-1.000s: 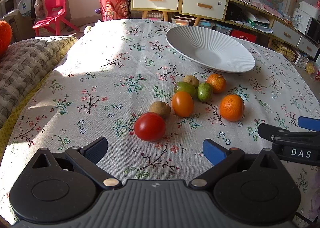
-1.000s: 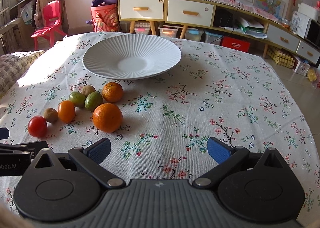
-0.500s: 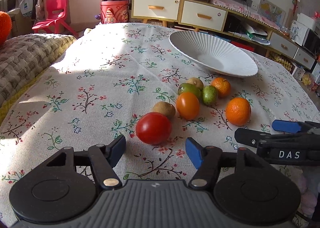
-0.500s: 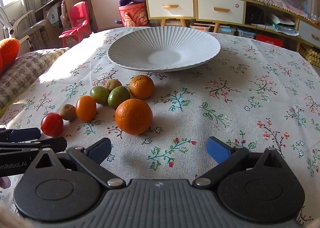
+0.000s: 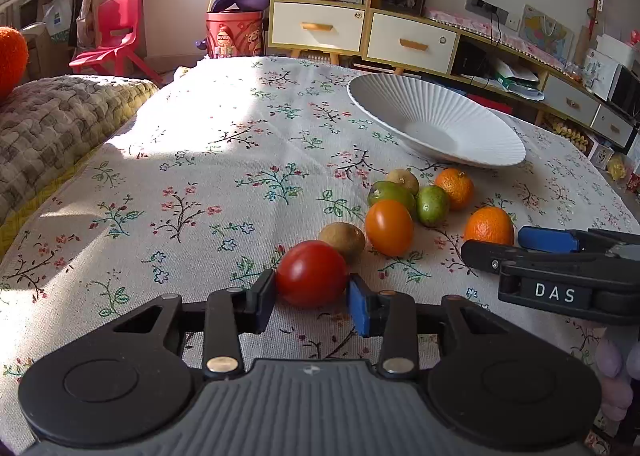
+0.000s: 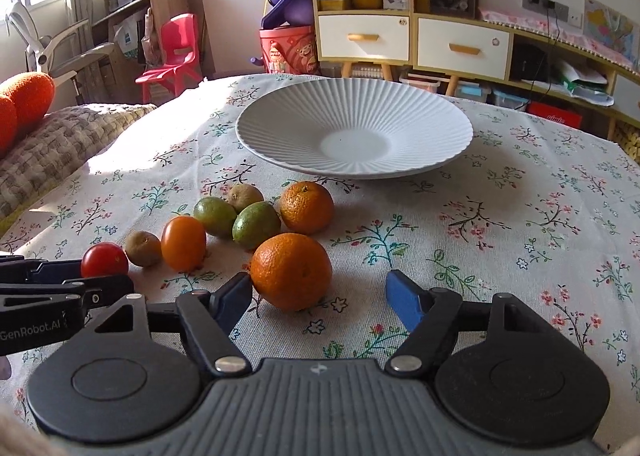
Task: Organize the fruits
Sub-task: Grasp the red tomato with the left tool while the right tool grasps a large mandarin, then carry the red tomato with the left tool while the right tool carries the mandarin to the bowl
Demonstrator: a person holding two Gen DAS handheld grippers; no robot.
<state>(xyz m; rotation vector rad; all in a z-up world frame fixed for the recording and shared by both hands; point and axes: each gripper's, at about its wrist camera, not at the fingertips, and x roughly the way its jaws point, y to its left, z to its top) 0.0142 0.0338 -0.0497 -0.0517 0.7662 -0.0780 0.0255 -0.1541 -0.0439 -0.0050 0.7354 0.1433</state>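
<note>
Tomato (image 5: 311, 273) pinched between pads of left gripper (image 5: 312, 298), jaws just closed, lower centre of left view. Right gripper (image 6: 320, 298) jaws closing, gap remaining; large orange (image 6: 291, 270) between them, left pad touching or nearly, right pad apart. Open tablecloth (image 6: 520, 224) at right. White plate (image 6: 354, 128) beyond, upper centre, bare. Remaining fruits clustered, partly overlapped.

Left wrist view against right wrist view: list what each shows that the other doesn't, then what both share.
Only the left wrist view shows the left gripper with its jaws, which have just been closing, against the red tomato. Only the right wrist view shows the right gripper, also closing, with a gap still beside the large orange, and a white office chair. Both show the empty white plate and the fruit cluster.
</note>
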